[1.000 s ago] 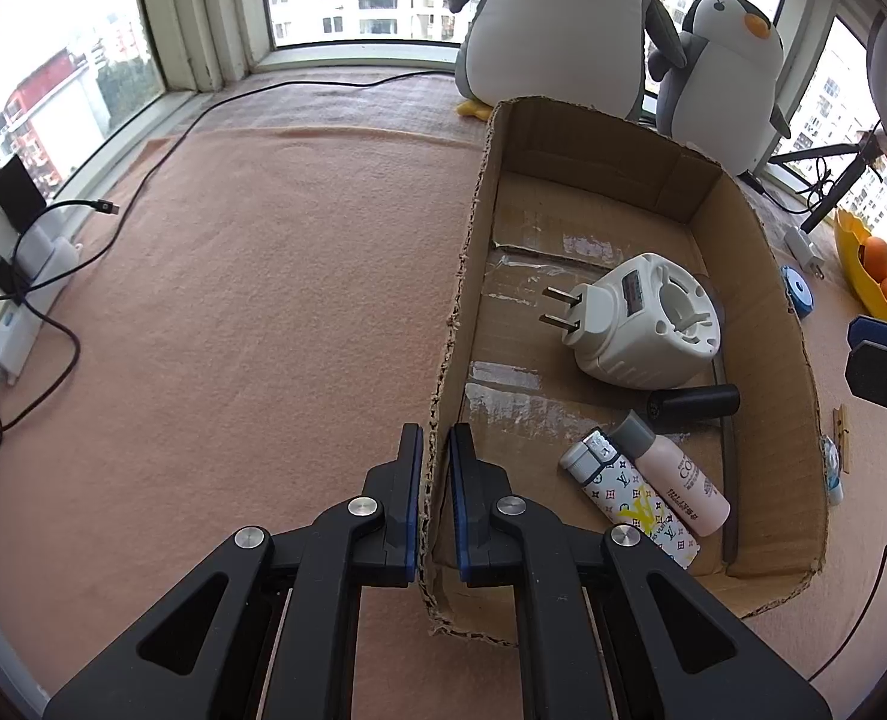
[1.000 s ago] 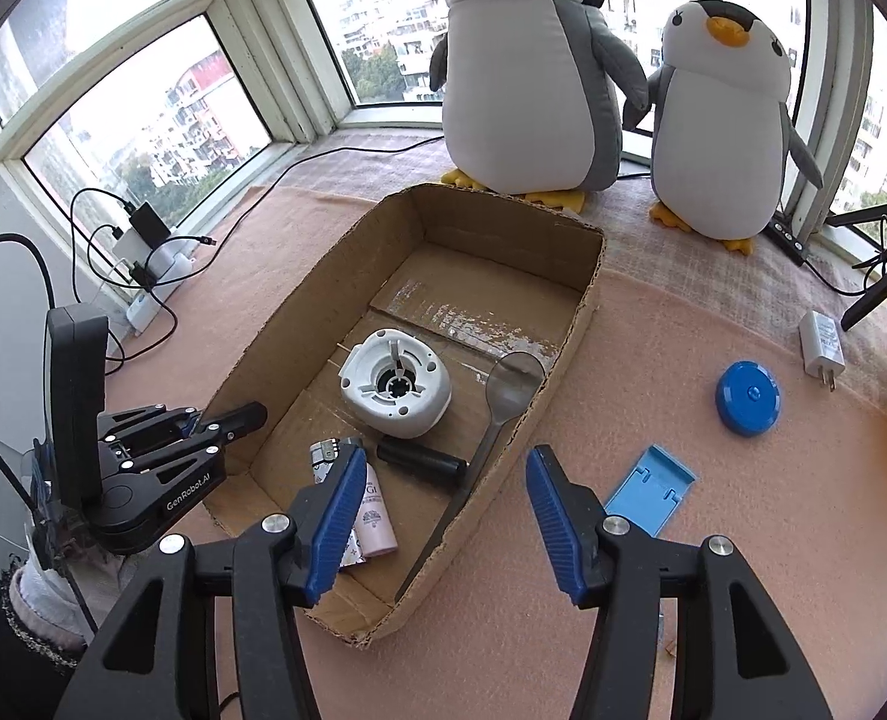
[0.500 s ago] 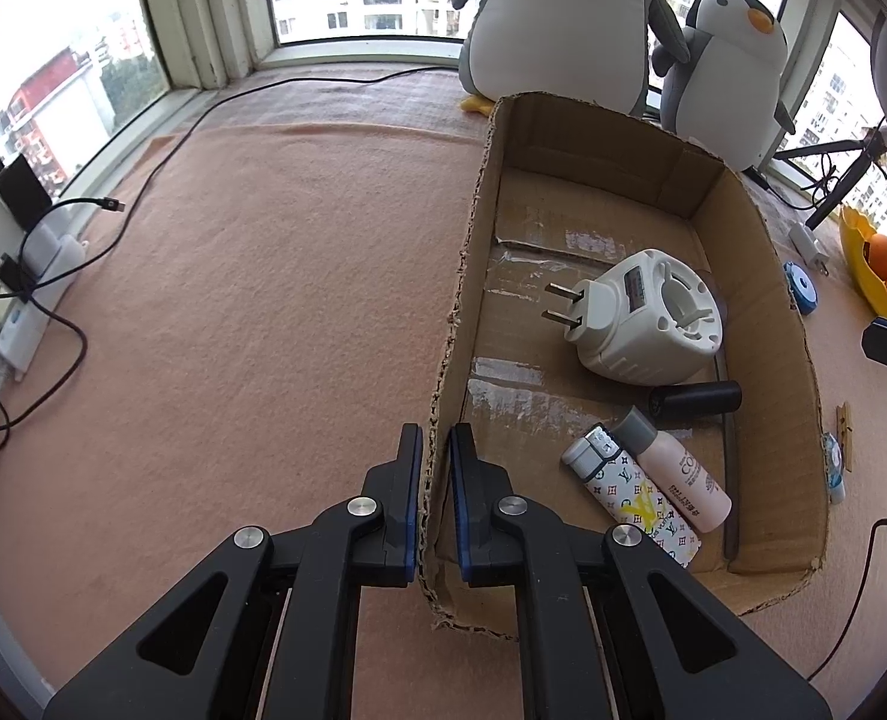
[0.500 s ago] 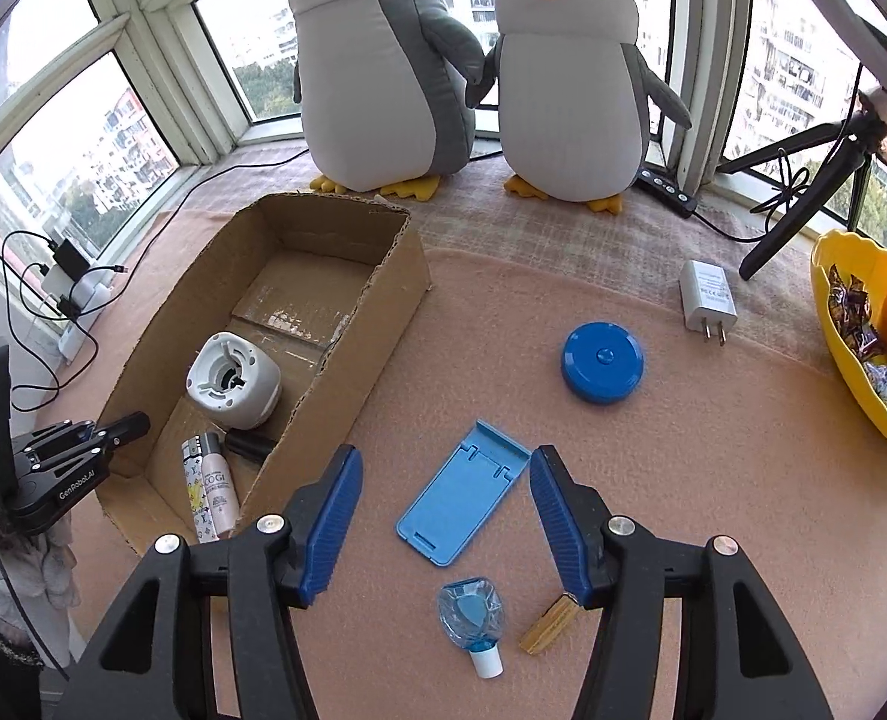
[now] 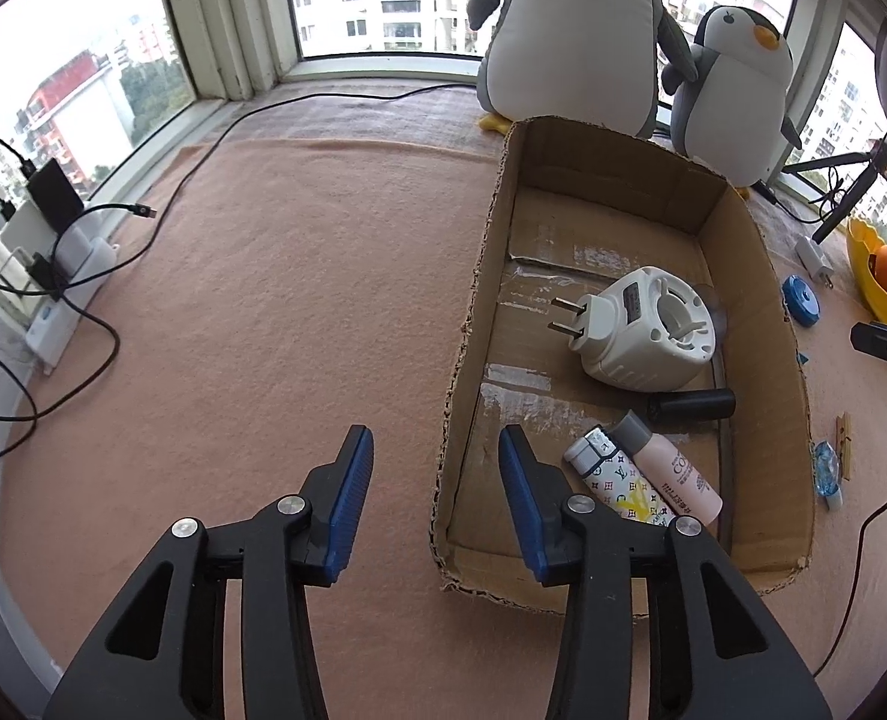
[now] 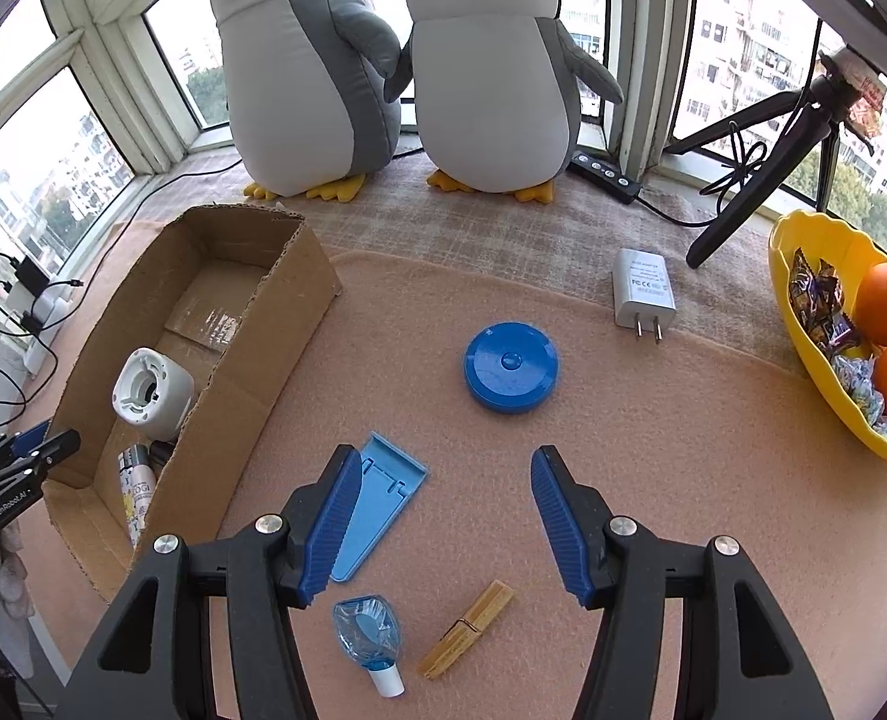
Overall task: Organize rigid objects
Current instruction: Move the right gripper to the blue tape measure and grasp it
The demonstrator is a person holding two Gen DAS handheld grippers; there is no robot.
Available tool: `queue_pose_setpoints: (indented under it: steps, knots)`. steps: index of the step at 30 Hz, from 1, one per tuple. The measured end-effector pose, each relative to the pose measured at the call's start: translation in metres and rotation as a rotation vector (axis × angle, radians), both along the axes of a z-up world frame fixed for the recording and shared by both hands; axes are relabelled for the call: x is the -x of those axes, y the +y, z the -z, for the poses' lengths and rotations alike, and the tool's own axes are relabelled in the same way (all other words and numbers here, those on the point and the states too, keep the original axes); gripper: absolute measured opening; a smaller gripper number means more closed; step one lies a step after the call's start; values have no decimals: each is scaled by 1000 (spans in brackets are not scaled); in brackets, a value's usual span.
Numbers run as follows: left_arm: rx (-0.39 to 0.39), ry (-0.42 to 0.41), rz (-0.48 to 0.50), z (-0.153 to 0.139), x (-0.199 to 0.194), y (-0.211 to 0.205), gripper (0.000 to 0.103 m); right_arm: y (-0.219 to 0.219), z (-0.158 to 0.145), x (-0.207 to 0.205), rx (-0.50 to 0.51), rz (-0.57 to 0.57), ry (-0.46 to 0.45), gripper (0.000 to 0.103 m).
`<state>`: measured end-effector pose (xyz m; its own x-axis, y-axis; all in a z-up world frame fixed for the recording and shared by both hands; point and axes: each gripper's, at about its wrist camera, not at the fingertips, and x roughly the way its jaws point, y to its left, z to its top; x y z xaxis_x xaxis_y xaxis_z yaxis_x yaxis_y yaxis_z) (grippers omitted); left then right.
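An open cardboard box (image 5: 473,324) (image 6: 299,276) holds a white plug-in device (image 5: 641,330) (image 6: 149,387), a black cylinder (image 5: 692,405), a pink bottle (image 5: 671,471) and a patterned lighter (image 5: 617,483). My left gripper (image 5: 434,459) is open, its jaws astride the box's near left wall without touching it. My right gripper (image 6: 446,483) is open and empty above the mat. Near it lie a blue phone stand (image 6: 377,504), a blue round disc (image 6: 510,366), a white charger (image 6: 644,288), a wooden clothespin (image 6: 467,630) and a small blue-capped bottle (image 6: 371,642).
Two plush penguins (image 6: 491,78) stand at the window behind the box. A yellow bowl (image 6: 803,324) with oranges and sweets sits at the right. A black tripod (image 6: 767,162) stands at the back right. Cables and a power strip (image 5: 53,276) lie at the left.
My left gripper has opened and let go of the box's left wall. My right gripper has swung right, away from the box, to above the loose items on the mat.
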<state>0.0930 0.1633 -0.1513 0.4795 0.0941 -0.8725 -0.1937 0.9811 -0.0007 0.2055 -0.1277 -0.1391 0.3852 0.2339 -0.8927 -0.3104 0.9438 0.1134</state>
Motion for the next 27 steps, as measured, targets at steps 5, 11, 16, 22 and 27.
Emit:
queue_pose_setpoints:
  steps: [5, 11, 16, 22, 27]
  knots:
    - [8, -4, -20, -4, 7, 1, 48, -7, 10, -14, 10, 19, 20, 55]
    - [29, -4, -43, -8, 17, 3, 49, -11, 24, -35, 17, 28, 56, 55]
    - [34, -3, -54, -10, 23, 4, 49, -9, 35, -53, 37, 38, 71, 55]
    - [50, -4, -78, -9, 28, 9, 54, -5, 52, -70, 49, 48, 109, 55]
    - [58, -7, -101, -9, 30, 15, 54, 0, 55, -76, 69, 38, 103, 50]
